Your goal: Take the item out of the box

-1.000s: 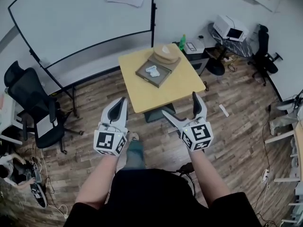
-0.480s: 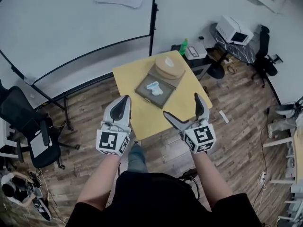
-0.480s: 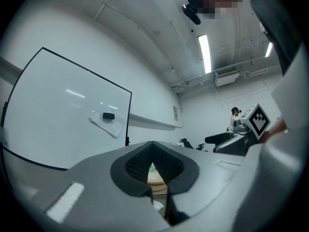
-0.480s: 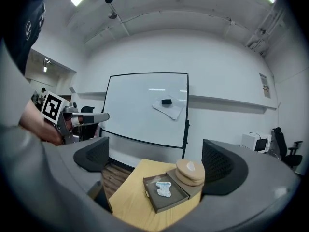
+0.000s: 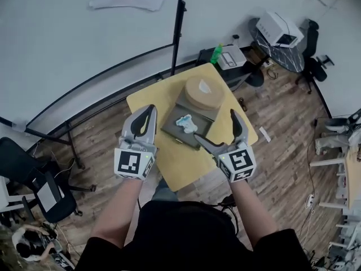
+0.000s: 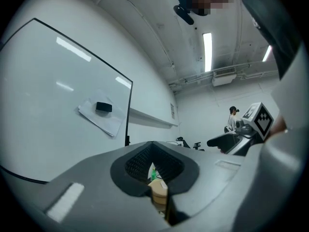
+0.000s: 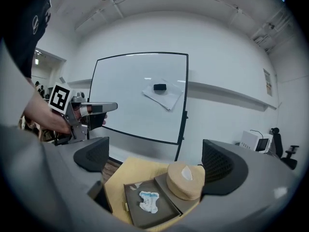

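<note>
An open dark grey box (image 5: pixel 181 130) (image 7: pixel 159 208) lies on a small yellow table (image 5: pixel 169 162) (image 7: pixel 126 174). Inside it is a crumpled white and blue item (image 5: pixel 186 122) (image 7: pixel 148 200). A round tan disc (image 5: pixel 203 92) (image 7: pixel 185 180) rests on the box's far half. My left gripper (image 5: pixel 148 116) (image 6: pixel 155 174) hovers left of the box with its jaws shut and nothing in them. At the box's near right corner my right gripper (image 5: pixel 216 130) (image 7: pixel 157 161) is held above it, jaws spread wide and empty. Neither gripper touches the box.
A large whiteboard (image 5: pixel 67 44) stands behind the table. A green bottle (image 5: pixel 216 52) and a low cabinet (image 5: pixel 232 58) sit just beyond the table's far corner. A desk with a white machine (image 5: pixel 277 29) and an office chair (image 5: pixel 311 61) are at far right. Wood floor surrounds the table.
The view has closed in on the table. Both grippers have moved forward from over the floor to above the table, flanking the box. Jaw states are unchanged.
</note>
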Available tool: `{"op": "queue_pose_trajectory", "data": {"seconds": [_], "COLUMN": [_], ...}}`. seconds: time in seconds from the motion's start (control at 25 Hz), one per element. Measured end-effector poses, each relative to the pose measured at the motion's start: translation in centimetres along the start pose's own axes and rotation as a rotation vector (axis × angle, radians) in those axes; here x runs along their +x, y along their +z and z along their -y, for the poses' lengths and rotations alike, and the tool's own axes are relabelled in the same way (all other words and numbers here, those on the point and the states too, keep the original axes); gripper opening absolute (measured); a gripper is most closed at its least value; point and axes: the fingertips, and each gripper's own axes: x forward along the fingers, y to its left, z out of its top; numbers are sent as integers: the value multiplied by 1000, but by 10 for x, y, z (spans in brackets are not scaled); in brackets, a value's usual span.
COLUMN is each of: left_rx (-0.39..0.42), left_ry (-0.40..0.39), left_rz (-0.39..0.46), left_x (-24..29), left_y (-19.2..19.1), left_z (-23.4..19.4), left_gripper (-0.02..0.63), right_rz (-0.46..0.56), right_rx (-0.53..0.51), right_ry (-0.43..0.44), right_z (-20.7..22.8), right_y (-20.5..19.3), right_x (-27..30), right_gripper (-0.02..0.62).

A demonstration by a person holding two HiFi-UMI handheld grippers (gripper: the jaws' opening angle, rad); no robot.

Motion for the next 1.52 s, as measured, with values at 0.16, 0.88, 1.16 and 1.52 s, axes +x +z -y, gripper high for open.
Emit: {"op": "queue_pose_trajectory", "data": {"seconds": [0.16,0.88,1.16,1.52], "left_rx": [-21,-2,-6,-25], "left_ry": [-26,35,57,78], "left_rz": [-13,-32,-50,-78], "left_x": [32,89,86,78], "left_y": [-11,-34,-46,-62], "left_z": [-20,-39,-40,-49], "left_gripper": [0,0,0,0], "right_rz": [-36,-78,-149,-356], "right_rx": [12,6,1,18], "right_ry": [6,112,165,225], "right_z": [11,48,43,34], "right_y": [-2,-12,-32,-80], "right_x": [34,103,125,159], "right_gripper": [598,597,597,597]}}
